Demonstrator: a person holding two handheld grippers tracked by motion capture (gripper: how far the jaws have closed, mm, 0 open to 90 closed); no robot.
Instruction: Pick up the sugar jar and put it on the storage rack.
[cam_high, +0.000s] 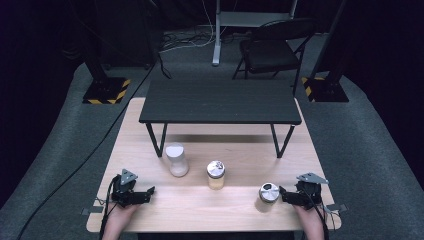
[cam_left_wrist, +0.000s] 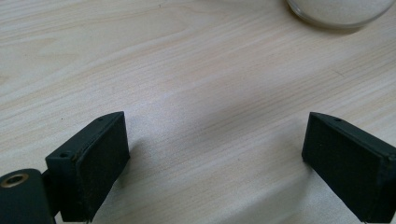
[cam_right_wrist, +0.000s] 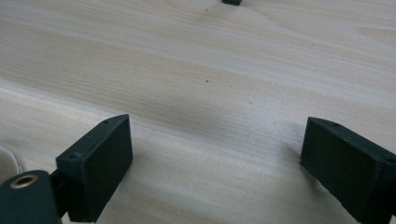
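**Short jar sits right at the right gripper's tips**

Both grippers rest near the table's (cam_high: 150, 220) front edge, jaws spread, holding nothing. Right gripper (cam_high: 286, 194) points at the short jar (cam_high: 268, 192) just beside it; left gripper (cam_high: 149, 192) lies well apart from it.

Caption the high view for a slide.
Both grippers, left and right, rest open on the wooden table before three jars.

right gripper (cam_right_wrist: 215, 158): both black jaws stand wide apart, nothing between them | surface: pale wooden table (cam_right_wrist: 210, 70), bare grain beneath the jaws | far edge: small dark object (cam_right_wrist: 232, 2), cut off, unidentifiable | near left corner: pale curved edge (cam_right_wrist: 7, 161), unclear
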